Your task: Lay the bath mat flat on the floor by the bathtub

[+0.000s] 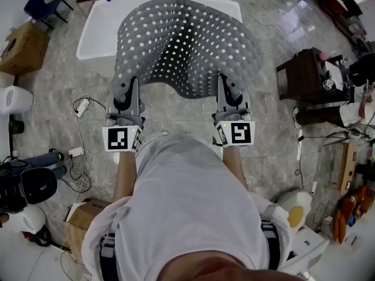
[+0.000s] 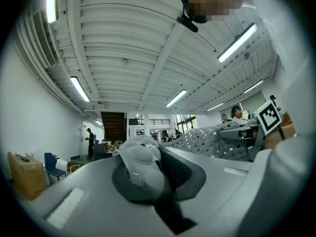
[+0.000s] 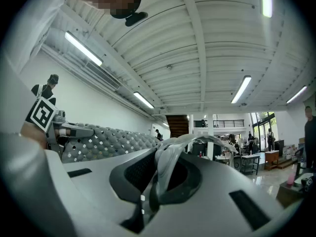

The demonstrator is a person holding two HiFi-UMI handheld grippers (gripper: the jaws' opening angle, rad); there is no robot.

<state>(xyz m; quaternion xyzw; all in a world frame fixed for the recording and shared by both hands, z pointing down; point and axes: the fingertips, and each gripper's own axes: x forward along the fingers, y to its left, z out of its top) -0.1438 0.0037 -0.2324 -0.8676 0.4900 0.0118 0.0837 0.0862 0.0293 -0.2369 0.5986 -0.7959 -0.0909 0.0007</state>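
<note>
Holding the bath mat by its near edge, the person has one corner in each gripper, with the grey perforated sheet spreading away from them toward the white bathtub. The left gripper has its jaws clamped together on the mat's left near corner; the left gripper view shows a bunched fold of grey rubber pinched between them. The right gripper is likewise closed tight on the right near corner, a thin fold of mat standing edge-up between its jaws. Between the two grips the near edge bows away from the person. The mat is up in the air, arched, not flat, and from the head view its far part overlaps the tub's near side. The marble-look floor shows below the near edge. A cardboard box sits left of the tub and a dark wooden table to the right.
</note>
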